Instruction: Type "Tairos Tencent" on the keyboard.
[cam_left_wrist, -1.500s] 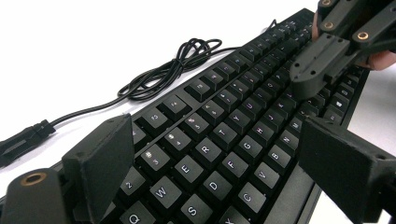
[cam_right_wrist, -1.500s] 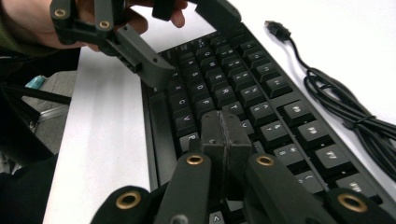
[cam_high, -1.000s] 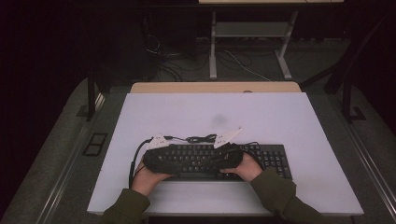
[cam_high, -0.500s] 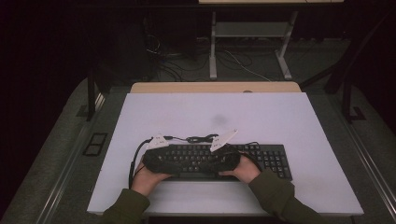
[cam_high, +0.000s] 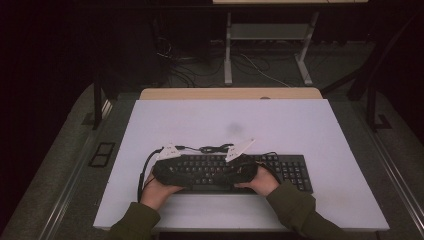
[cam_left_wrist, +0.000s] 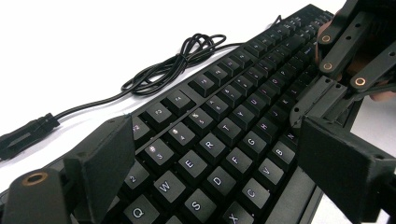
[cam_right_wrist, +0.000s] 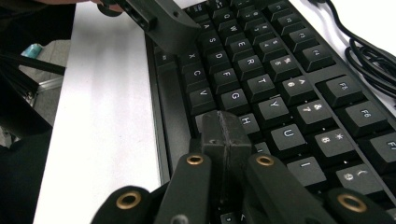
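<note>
Nothing had shifted over the last second: we held both grippers still over the keyboard (cam_high: 235, 172) lying on the tabletop (cam_high: 300, 125). Our left gripper (cam_left_wrist: 212, 161) stood spread above the letter keys, our right gripper (cam_right_wrist: 227, 135) pressed together, tip poised near the H key, probably typing.
</note>
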